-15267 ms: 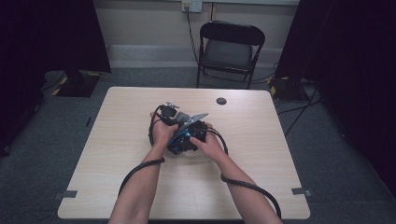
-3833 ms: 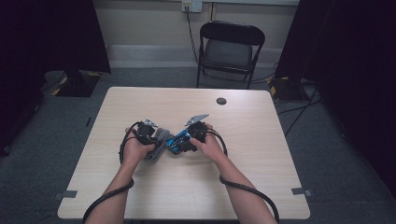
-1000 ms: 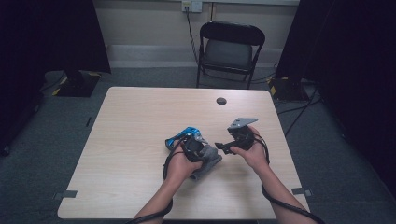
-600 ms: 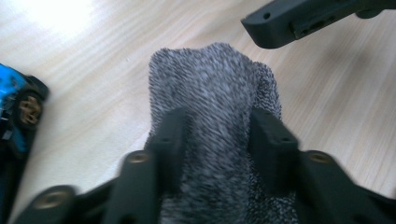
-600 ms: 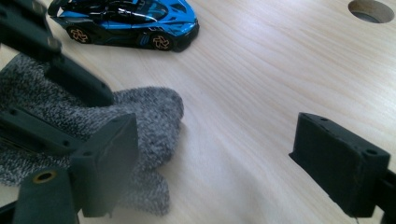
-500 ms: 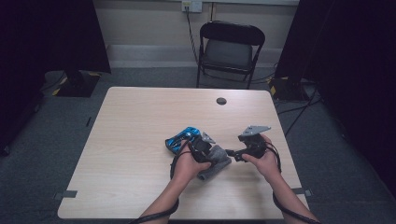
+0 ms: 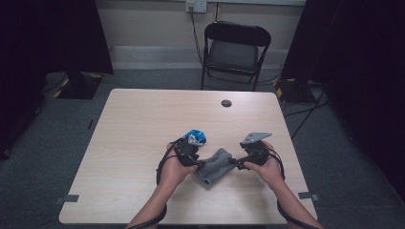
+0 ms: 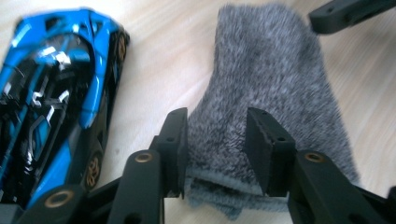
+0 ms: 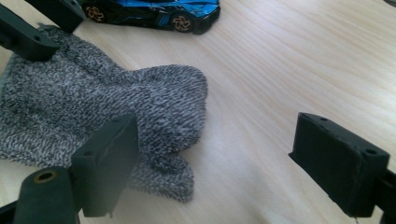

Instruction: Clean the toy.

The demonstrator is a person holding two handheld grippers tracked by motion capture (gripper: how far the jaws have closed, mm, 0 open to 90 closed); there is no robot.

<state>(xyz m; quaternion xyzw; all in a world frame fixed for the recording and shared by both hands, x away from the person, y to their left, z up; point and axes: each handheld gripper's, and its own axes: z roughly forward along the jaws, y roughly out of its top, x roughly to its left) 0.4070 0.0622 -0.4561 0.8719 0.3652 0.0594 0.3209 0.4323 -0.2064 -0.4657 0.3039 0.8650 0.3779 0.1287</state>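
Now the grey sock (image 7: 215,165) lies flat on the worktop (image 7: 143,124) between both hands, its long axis running from one to the other. The left gripper (image 8: 217,140) has its jaws just closing around the cuff end, though whether the pads truly pinch is hard to tell. The right gripper (image 9: 215,158) stands released beside the toe. Its view shows the blue toy car (image 9: 154,11) beyond the sock.
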